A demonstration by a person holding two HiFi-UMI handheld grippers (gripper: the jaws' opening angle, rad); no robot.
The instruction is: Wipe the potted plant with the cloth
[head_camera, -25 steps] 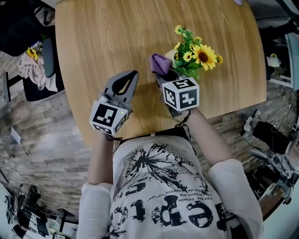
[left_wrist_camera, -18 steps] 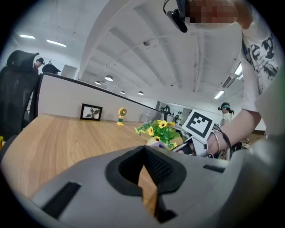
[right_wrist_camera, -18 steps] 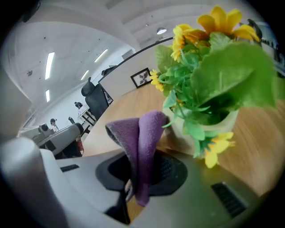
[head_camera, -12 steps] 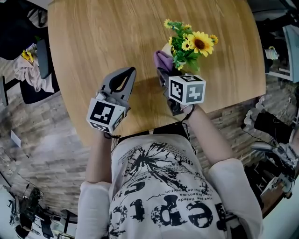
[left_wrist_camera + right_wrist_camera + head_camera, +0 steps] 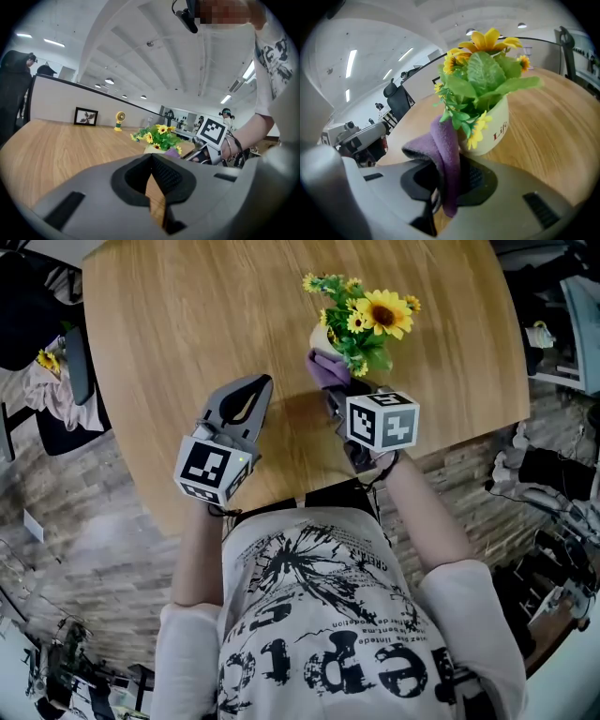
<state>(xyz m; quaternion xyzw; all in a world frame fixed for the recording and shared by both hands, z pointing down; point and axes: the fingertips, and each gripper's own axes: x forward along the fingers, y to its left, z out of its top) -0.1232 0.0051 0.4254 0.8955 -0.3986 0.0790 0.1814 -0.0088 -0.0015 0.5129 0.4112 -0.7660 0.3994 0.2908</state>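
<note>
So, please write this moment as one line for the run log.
right gripper: shut on purple cloth | purple cloth: against plant pot | left gripper: shut, empty, above table

A: Cloth (image 5: 324,368) col?
B: Plain purple, no pattern.
A: Potted plant (image 5: 361,320)?
B: Yellow blooms, brown centre on the big one, green leaves. Pot (image 5: 494,126) cream w/ red lettering.
A: Worktop (image 5: 187,324)?
B: Light tan, wood grain.
A: Left hand-held gripper (image 5: 261,382) & right hand-held gripper (image 5: 334,395)?
B: Both grey, black pads (image 5: 164,176) inside. Cubes (image 5: 214,470) white w/ black square markers.
A: Anything else?
B: Shirt (image 5: 328,615) white w/ black print. Floor (image 5: 84,521) grey-brown, plank pattern.
</note>
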